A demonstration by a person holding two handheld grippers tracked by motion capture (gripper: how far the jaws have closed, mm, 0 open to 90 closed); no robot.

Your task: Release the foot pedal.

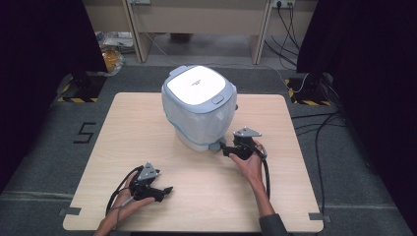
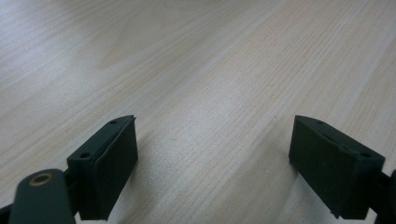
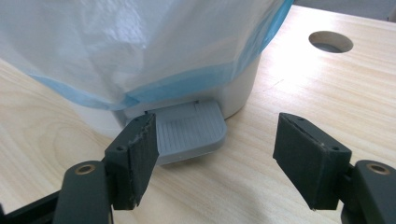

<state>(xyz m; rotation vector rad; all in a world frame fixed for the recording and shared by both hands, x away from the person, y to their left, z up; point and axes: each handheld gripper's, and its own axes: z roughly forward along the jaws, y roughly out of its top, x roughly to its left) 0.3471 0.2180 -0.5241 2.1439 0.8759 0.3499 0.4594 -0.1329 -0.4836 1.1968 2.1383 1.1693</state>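
Observation:
A small white pedal bin [image 1: 199,105] with a closed lid stands at the middle of the wooden table [image 1: 133,128], a pale blue-edged plastic bag [image 3: 140,46] hanging over its sides. Its grey foot pedal [image 3: 189,130] juts out at the base. My right gripper [image 1: 230,149] is open right at the pedal, one pad [image 3: 135,158] beside the pedal's left edge, the other out to its right. My left gripper [image 1: 164,191] rests open near the table's front left, nothing between its jaws over bare wood [image 2: 210,93].
A round hole [image 3: 330,41] is cut in the tabletop behind the bin. Black cables [image 1: 314,128] run across the floor to the right. A desk frame [image 1: 196,24] and a yellow bag [image 1: 110,56] stand beyond the table's far edge.

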